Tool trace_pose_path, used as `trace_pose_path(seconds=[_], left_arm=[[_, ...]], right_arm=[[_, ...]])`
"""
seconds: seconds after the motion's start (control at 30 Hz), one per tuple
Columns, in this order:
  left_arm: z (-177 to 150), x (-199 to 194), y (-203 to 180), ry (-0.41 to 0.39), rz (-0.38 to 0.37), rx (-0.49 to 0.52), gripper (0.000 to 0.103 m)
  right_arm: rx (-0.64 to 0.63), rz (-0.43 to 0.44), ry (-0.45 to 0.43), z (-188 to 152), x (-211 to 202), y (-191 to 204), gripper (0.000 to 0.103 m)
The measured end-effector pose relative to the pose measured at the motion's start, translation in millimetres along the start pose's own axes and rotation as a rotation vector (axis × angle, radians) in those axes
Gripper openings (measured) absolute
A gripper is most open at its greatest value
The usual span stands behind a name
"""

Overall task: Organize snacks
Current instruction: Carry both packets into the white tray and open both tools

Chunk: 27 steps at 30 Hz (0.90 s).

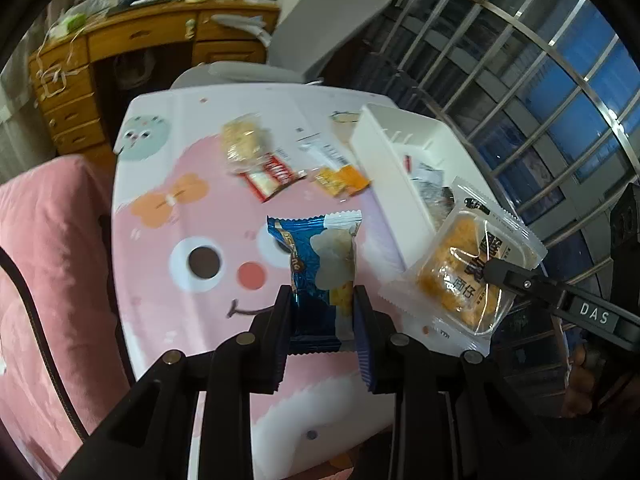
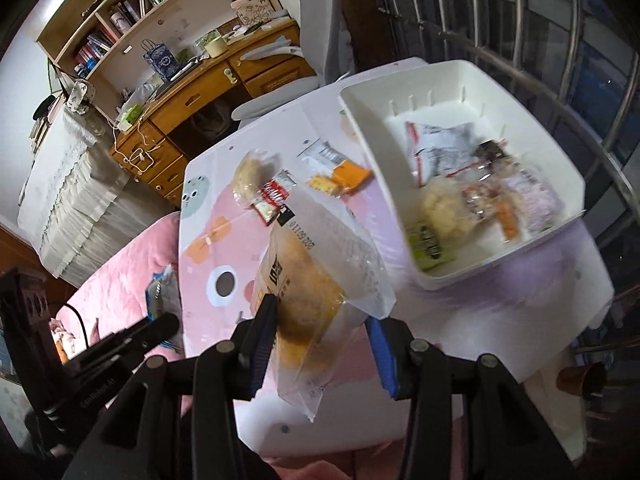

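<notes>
My left gripper point(image 1: 322, 300) is shut on a blue-and-white snack packet point(image 1: 320, 276), held upright above the pink table point(image 1: 168, 216). My right gripper point(image 2: 320, 320) is shut on a clear packet with an orange cake point(image 2: 308, 280) inside; that cake packet point(image 1: 468, 272) also shows at the right of the left wrist view, pinched by the right fingers point(image 1: 516, 276). A white bin point(image 2: 560, 176) with several packets in it stands on the table's far right, also seen as the bin point(image 1: 384, 140). Loose on the table lie a pale puffed snack bag point(image 1: 242, 140), a red-and-white packet point(image 1: 270, 178) and orange packets point(image 1: 340, 180).
A pink cushion point(image 1: 44, 280) borders the table on the left. Behind the table stand a grey chair point(image 1: 320, 32) and a cluttered wooden desk point(image 1: 132, 52). Metal window bars point(image 1: 540, 80) run along the right side. A small white wrapper point(image 2: 320, 154) lies near the bin.
</notes>
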<state>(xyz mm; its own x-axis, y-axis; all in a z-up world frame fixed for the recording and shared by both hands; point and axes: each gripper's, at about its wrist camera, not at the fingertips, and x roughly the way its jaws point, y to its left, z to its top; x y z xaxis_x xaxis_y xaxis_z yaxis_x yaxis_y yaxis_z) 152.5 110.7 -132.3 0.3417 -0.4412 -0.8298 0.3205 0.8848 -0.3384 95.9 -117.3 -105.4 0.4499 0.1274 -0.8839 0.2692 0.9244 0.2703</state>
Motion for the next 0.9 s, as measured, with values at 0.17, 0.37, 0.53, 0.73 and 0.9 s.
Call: trace_pose_path(seconds=[0.17,0.37,0.53,0.73,0.9], left_arm=[[12,3,-35,-0.034,-0.005,0.034,0.027],[23,10,-79,-0.069,-0.005,0.058,0.027],[30,23,-120,-0.092,-0.006,0.064,0.027],[39,48,-166,-0.102,0.0,0.066,0.027],[49,75,-201,-0.114,0.001,0.066,0.027]], right_arm=[[-0.021,-0.006,-0.037,4,-18,-23,0.045],[-0.071,-0.001,-0.071,19,-36,-48,0.045],[-0.107,0.003,-0.078,37,-47,-77,0.045],[-0.153,0.008,-0.058,57,-52,-113,0.045],[-0.204,0.016,-0.046,76,-50,-142,0.045]])
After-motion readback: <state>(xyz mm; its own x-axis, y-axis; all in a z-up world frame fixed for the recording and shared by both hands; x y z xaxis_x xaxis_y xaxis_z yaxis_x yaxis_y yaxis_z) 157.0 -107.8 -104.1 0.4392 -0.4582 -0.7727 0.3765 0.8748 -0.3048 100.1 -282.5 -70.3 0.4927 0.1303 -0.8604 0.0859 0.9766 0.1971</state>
